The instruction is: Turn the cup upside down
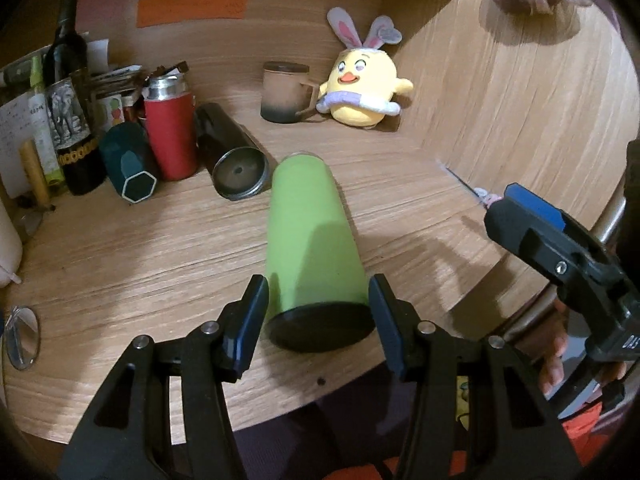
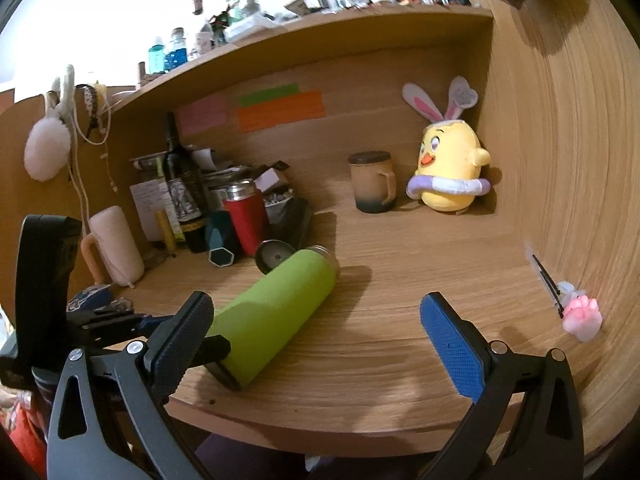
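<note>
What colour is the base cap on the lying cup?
Black, on the green cup; clearest in the left wrist view.

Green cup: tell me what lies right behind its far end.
Behind the green cup, the black tumbler lies on its side, apart from it, open mouth toward the camera. Its interior is dim; any contents cannot be seen.

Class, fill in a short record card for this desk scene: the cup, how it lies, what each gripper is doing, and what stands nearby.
cup: green cup, lying on its side on the wooden desk
black end: toward the desk's front edge
far end: points toward the back of the desk
left gripper: open, fingers either side of the black end; contact cannot be told
right gripper: open, holding nothing, to the cup's right
nearby: black tumbler also on its side, red flask upright, brown mug, yellow plush chick
</note>
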Demonstrator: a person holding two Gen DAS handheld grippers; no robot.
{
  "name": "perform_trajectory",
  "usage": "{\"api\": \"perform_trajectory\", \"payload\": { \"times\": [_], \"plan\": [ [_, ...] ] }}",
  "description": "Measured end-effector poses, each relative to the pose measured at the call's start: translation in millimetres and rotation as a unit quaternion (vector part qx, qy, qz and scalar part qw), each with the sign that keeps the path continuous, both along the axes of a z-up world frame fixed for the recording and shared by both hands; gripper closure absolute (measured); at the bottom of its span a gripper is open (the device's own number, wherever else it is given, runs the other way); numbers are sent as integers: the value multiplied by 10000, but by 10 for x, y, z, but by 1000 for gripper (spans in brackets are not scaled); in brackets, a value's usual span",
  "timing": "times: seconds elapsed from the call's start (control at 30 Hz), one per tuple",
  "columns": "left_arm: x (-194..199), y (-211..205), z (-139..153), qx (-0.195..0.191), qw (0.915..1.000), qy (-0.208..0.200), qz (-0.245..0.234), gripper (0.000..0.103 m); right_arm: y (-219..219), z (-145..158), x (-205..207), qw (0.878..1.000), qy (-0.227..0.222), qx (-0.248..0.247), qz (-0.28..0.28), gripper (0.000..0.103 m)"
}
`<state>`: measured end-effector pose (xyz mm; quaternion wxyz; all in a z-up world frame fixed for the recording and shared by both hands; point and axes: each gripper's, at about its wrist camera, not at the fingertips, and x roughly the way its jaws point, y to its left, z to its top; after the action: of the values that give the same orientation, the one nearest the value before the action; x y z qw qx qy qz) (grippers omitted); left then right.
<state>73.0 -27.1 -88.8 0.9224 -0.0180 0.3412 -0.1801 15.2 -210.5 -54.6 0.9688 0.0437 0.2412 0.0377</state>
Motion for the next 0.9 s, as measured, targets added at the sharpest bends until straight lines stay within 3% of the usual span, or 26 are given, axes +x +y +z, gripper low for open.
{"api": "perform_trajectory", "payload": {
  "times": [0.1,0.2,0.37,0.67,0.8,0.9],
  "plan": [
    [-98,208,102,-107,9993,-280,204,49,97,10,3,10000,1,-55,68,0],
    [-192,487,173,-180,9961,-568,645,34,230,-40,76,9998,67,-58,174,0],
    [-231,756,154,177,9877,-850,1303,28,549,-290,320,9985,385,-105,372,0],
    [-140,951,-26,276,9860,-726,1476,26,854,-819,650,9949,927,-327,239,0],
    [-117,967,-75,218,9870,-669,1448,26,834,-901,670,9947,957,-347,170,0],
    [-104,944,-85,192,9874,-648,1428,26,792,-906,651,9954,894,-307,156,10]
  ]
}}
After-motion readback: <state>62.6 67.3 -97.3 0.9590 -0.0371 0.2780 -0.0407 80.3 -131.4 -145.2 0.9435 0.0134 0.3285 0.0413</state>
